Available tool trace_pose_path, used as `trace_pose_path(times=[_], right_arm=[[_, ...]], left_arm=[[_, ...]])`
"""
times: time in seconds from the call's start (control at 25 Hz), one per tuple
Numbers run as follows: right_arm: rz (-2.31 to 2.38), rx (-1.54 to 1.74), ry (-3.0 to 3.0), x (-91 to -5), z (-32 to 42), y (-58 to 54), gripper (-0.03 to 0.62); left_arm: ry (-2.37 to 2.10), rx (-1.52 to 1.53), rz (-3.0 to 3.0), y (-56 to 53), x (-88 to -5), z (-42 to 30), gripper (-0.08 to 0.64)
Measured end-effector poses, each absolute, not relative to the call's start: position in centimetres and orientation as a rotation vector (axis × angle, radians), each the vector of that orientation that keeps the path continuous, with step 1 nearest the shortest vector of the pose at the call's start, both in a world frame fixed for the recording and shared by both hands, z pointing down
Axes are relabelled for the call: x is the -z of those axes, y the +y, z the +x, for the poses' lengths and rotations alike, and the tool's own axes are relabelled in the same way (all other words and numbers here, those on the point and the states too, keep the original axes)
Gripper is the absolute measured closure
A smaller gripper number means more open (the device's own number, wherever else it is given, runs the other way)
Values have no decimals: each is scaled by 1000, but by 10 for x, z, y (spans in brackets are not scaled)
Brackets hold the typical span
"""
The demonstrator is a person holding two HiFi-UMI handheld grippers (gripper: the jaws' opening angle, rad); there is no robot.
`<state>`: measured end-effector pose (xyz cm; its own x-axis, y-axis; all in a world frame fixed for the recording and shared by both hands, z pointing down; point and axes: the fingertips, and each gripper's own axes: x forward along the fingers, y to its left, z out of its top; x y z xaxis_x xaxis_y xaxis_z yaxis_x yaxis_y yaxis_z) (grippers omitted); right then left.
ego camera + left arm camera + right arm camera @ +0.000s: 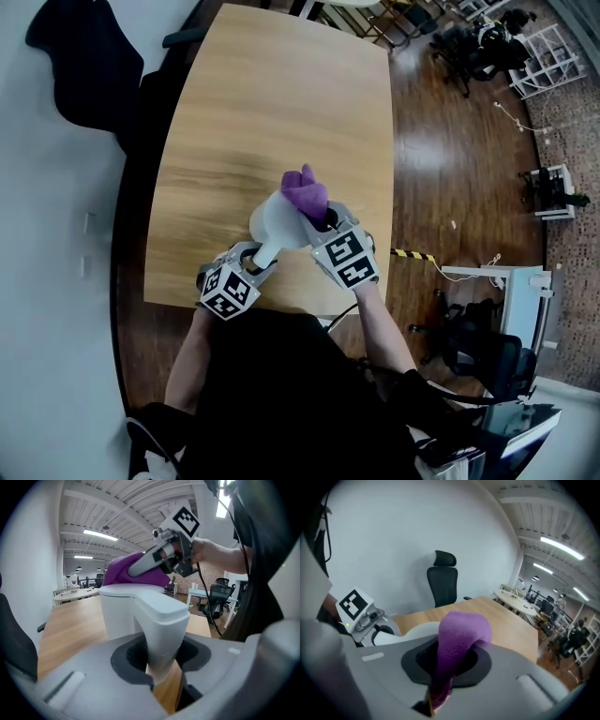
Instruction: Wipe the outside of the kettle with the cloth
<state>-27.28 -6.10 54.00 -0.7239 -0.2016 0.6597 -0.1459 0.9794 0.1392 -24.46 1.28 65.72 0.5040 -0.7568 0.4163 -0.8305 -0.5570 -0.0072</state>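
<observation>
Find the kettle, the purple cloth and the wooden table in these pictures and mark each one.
kettle (278, 223): head view, on its white body.
purple cloth (461, 634): right gripper view, on the bunched upper fold.
wooden table (272, 103): head view, on the bare top beyond the kettle.

Bright ceiling strip lights — fisheye-warped edges, dark vignette, near foreground blurred.

No legible text, apparently.
</observation>
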Motion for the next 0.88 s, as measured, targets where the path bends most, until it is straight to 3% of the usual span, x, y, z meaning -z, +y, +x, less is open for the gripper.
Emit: trace_pose_path(times=[0.16, 0.28, 0.52, 0.72, 0.88], right_arm=[[-114, 36, -2389, -543, -323, 3, 565], [-88, -100, -2366, -561, -318, -21, 565], [460, -206, -2400, -520, -192, -138, 566], [600, -496, -2659, -504, -100, -126, 566], [546, -687, -2795, -536, -75, -92, 566]], left_arm=[[-1382, -551, 2552, 19, -661, -245, 308], [-1410, -523, 2568, 19, -663, -242, 310], [-1449, -377, 2604, 22, -629, -218, 311], [-1416, -121, 2621, -3, -564, -218, 310], [-1294, 6, 2551, -29, -549, -217, 313]])
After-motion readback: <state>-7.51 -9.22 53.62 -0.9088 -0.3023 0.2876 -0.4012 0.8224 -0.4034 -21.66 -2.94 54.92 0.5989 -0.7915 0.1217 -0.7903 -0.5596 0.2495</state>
